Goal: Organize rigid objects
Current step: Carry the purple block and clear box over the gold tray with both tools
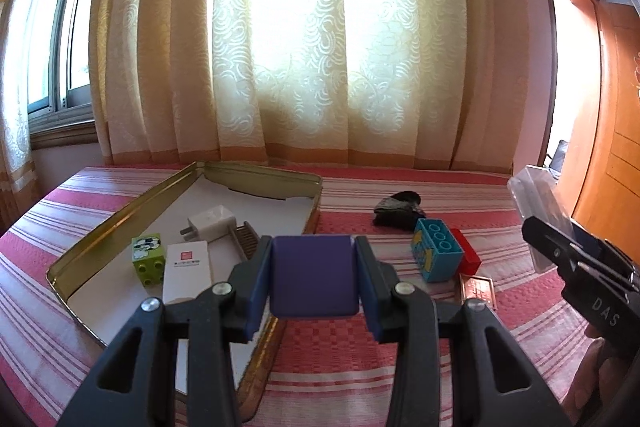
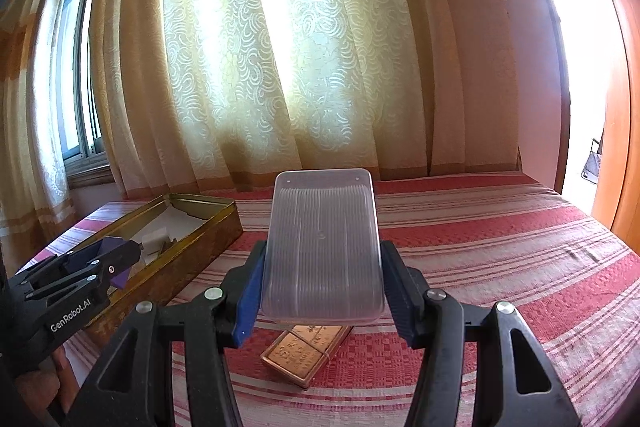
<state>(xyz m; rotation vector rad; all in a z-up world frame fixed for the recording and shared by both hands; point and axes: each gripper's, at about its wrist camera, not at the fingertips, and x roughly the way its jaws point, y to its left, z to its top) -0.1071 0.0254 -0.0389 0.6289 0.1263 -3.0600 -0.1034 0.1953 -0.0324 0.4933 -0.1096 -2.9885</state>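
My left gripper [image 1: 314,275] is shut on a purple block [image 1: 314,267], held above the near right edge of the gold tin tray [image 1: 120,215]. The tray holds a green printed brick [image 1: 149,258], a white box [image 1: 188,271], a white charger plug [image 1: 210,223] and a brown comb [image 1: 246,239]. My right gripper [image 2: 322,283] is shut on a clear plastic box [image 2: 324,243], held above the bed; it also shows in the left wrist view [image 1: 540,211]. A copper-coloured tin [image 2: 308,351] lies under it.
On the red striped bedspread [image 2: 480,247] right of the tray lie a blue brick [image 1: 436,251], a red brick [image 1: 468,255], a dark crumpled object [image 1: 398,209] and the copper tin [image 1: 478,289]. Curtains [image 1: 300,47] hang behind; a wooden door [image 1: 612,147] stands right.
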